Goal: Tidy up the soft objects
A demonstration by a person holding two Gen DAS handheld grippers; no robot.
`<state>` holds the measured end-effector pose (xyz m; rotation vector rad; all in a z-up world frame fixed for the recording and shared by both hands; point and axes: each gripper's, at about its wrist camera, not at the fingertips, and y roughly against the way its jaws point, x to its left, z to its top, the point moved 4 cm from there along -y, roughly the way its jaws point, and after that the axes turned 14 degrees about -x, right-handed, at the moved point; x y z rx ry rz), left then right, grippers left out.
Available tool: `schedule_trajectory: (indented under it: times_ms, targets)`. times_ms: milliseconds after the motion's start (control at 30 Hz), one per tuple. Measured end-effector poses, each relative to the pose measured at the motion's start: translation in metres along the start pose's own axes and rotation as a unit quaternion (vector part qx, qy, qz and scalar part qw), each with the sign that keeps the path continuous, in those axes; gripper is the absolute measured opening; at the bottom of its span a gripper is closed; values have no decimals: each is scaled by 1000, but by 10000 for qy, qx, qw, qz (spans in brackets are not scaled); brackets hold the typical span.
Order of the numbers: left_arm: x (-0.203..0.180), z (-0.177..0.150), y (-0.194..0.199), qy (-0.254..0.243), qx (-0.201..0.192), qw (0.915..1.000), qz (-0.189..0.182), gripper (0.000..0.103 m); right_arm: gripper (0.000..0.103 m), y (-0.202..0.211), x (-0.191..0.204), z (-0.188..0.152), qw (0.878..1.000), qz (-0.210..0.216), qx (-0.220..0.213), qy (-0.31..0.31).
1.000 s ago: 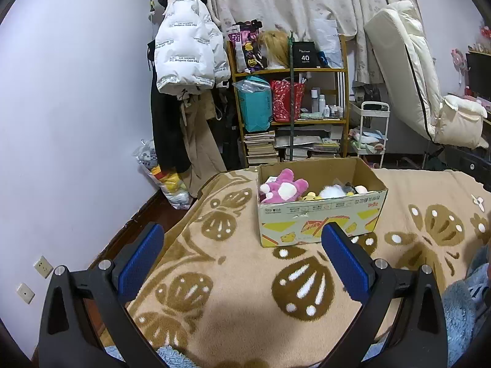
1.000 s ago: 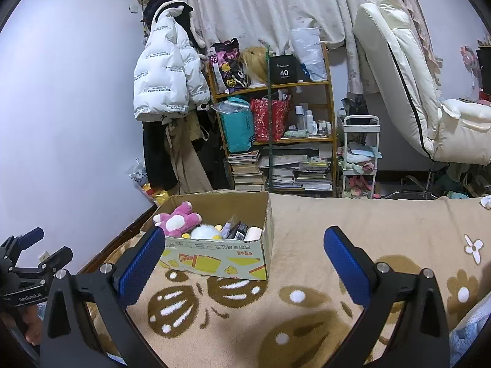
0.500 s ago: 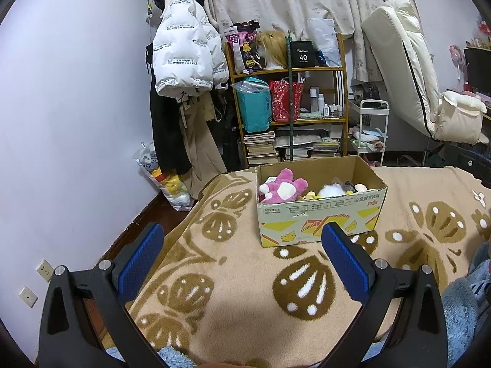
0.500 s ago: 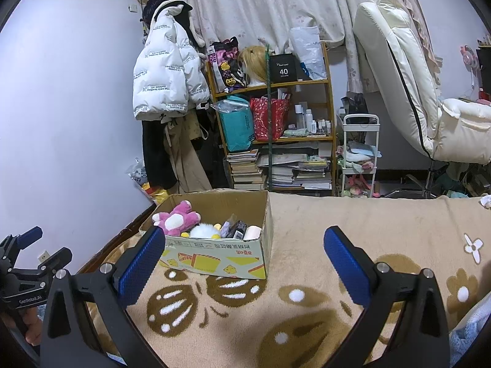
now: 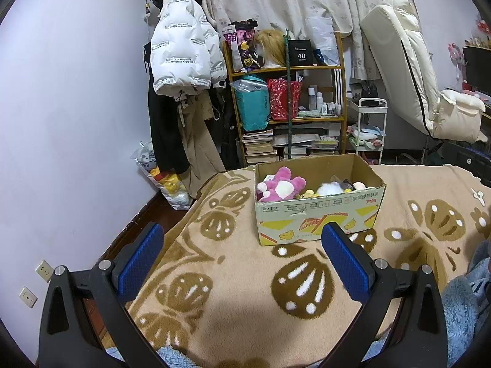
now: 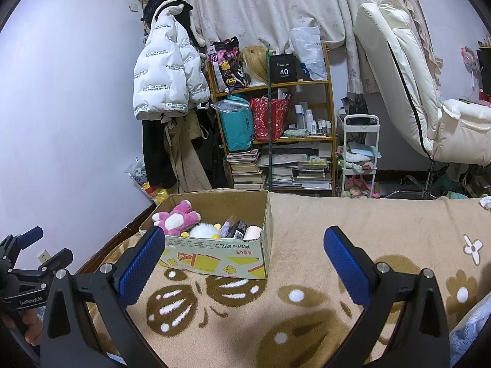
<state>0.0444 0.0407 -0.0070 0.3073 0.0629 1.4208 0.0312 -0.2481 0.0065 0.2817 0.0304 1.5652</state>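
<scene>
A cardboard box point(image 5: 319, 214) stands on a tan blanket with brown flower shapes point(image 5: 245, 276). It holds a pink plush toy point(image 5: 279, 184), a white plush point(image 5: 330, 188) and small items. My left gripper point(image 5: 242, 254) is open and empty, held above the blanket in front of the box. In the right wrist view the box point(image 6: 221, 257) sits ahead to the left with the pink plush point(image 6: 178, 217) inside. My right gripper point(image 6: 245, 263) is open and empty. The left gripper's body point(image 6: 21, 263) shows at the far left there.
A wooden shelf point(image 5: 288, 104) with books, bags and bottles stands behind the bed. A white puffer jacket point(image 5: 181, 58) hangs on the wall. A cream recliner point(image 5: 423, 92) is at the right, a white trolley point(image 6: 359, 156) beside the shelf. Blue fluffy fabric point(image 5: 466, 306) lies at the lower right.
The left view has tilted slightly, so the box sits a little higher in frame. The right gripper has barely moved. Both jaws stay open.
</scene>
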Motion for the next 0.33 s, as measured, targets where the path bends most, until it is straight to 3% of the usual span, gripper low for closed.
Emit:
schedule_trajectory:
  times_ms: [333]
  targets:
    - [2,-2,0,13,23,10000,1,101,103,0,0,0,10000,0,3,-2]
